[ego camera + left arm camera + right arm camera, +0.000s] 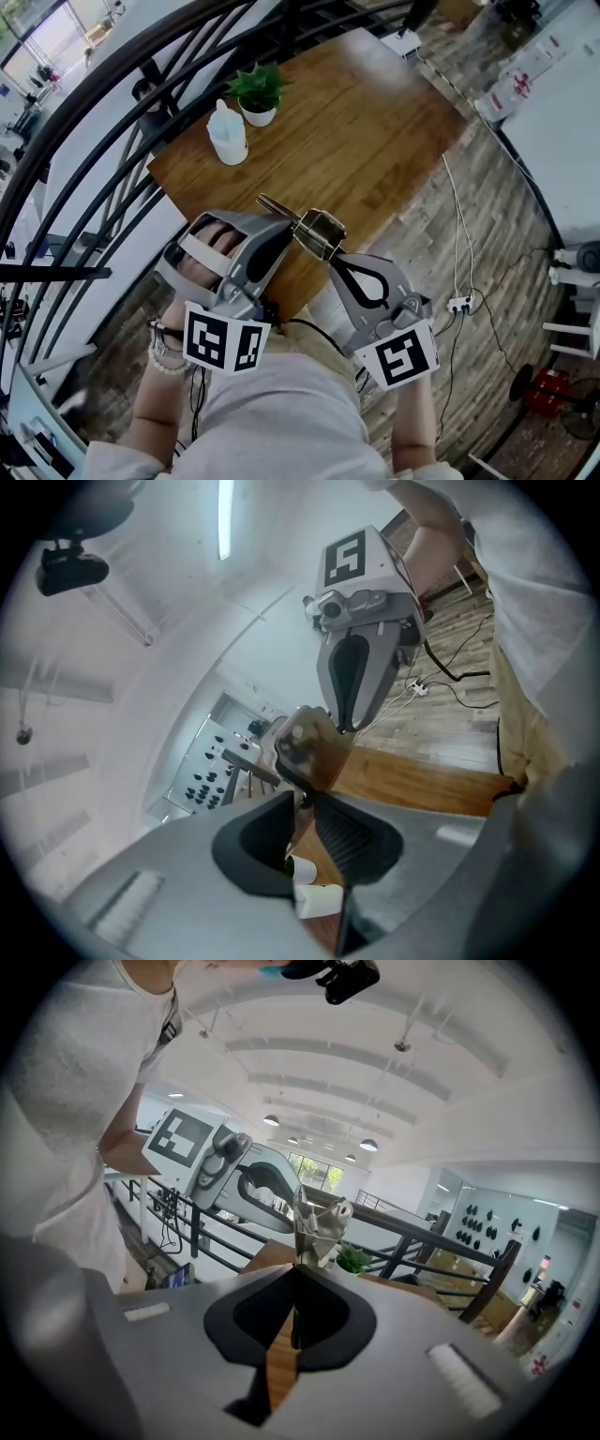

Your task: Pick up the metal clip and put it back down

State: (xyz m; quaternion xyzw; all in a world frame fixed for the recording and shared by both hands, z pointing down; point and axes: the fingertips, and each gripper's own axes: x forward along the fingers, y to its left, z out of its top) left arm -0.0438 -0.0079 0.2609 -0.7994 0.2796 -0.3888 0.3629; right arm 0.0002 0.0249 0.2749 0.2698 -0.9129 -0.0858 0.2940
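The metal clip (320,232), a shiny folded binder-type clip with a thin wire handle, hangs in the air over the near edge of the wooden table (375,122). My left gripper (292,223) is shut on its left side and my right gripper (335,255) is shut on its right side. In the left gripper view the clip (305,745) stands just beyond the closed jaws (307,801), with the right gripper's fingers (359,667) behind it. In the right gripper view the clip (319,1222) rises from the closed jaws (298,1267).
A small potted plant (258,94) and a white bottle (228,134) stand at the table's far left corner. Dark curved railings (112,141) run along the left. Cables and a power strip (459,305) lie on the plank floor at the right.
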